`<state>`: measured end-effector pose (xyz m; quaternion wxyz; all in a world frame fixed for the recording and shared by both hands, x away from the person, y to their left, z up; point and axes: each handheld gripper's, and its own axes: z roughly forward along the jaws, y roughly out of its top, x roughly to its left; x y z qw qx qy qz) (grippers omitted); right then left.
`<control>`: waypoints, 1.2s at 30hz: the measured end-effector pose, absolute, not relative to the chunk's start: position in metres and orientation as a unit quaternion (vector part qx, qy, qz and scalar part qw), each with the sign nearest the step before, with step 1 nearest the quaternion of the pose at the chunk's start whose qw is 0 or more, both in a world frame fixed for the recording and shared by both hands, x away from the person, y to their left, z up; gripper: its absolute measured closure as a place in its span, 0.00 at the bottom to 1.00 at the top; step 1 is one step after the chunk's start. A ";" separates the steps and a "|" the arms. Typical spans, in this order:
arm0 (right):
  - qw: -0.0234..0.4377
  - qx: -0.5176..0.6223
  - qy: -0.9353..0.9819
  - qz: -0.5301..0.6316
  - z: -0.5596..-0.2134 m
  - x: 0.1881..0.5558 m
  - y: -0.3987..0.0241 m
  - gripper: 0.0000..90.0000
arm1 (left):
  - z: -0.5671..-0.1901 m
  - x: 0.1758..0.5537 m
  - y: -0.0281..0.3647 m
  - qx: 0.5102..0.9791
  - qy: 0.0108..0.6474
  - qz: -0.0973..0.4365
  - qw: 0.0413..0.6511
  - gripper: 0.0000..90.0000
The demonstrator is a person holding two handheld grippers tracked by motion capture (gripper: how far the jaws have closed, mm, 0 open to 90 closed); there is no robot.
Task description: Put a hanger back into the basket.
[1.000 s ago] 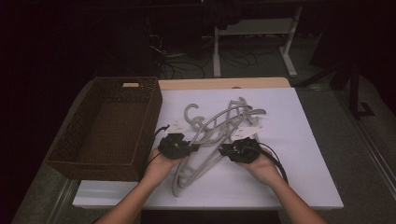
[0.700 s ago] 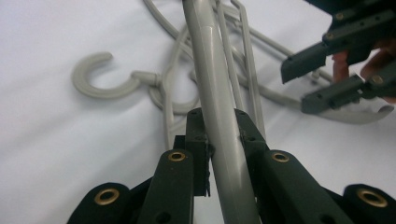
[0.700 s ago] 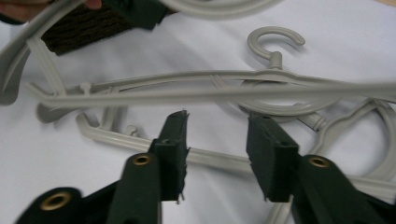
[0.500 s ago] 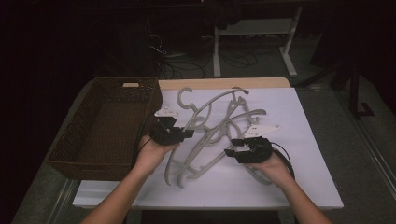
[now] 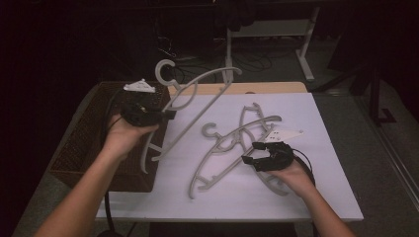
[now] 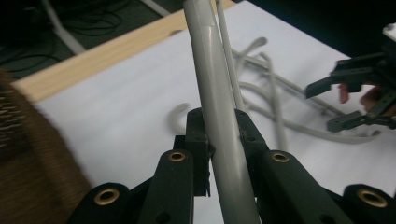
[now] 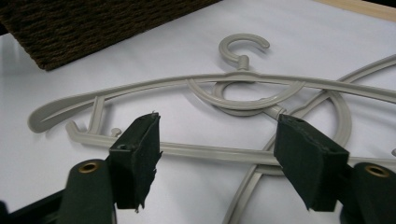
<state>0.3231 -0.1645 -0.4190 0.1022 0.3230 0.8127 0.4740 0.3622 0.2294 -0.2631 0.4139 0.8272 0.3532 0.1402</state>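
At the far left of the high view a dark wicker basket sat on the table's left edge, touching the white tabletop. Above its near right corner the left gripper was held up off the table, its jaws clamped on one arm of a grey plastic hanger; in the left gripper view that grey bar ran straight up between the two black pads, which pressed on it from both sides. The lifted hanger hung tilted in the air, its hook uppermost over the basket's far right corner and its lower end pointing down toward the table's near left. Further right, two more grey hangers lay flat and crossed over one another on the white surface. At their near right end the right gripper hovered low over them, its jaws having just been opening; the right gripper view showed them standing wide apart, with the lower bar of the nearer hanger lying on the table between the pads and neither pad pressing on it.
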 end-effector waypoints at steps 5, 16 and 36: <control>0.103 0.326 0.811 0.474 -0.420 0.324 -0.165 0.30 | -0.248 0.366 0.267 0.825 0.368 0.165 0.397 0.88; 0.102 0.326 0.812 0.472 -0.422 0.325 -0.163 0.21 | -0.237 0.371 0.357 0.812 0.396 0.215 0.371 0.88; 0.105 0.329 0.814 0.466 -0.425 0.328 -0.161 0.17 | -0.277 0.373 0.428 0.834 0.411 0.200 0.309 0.88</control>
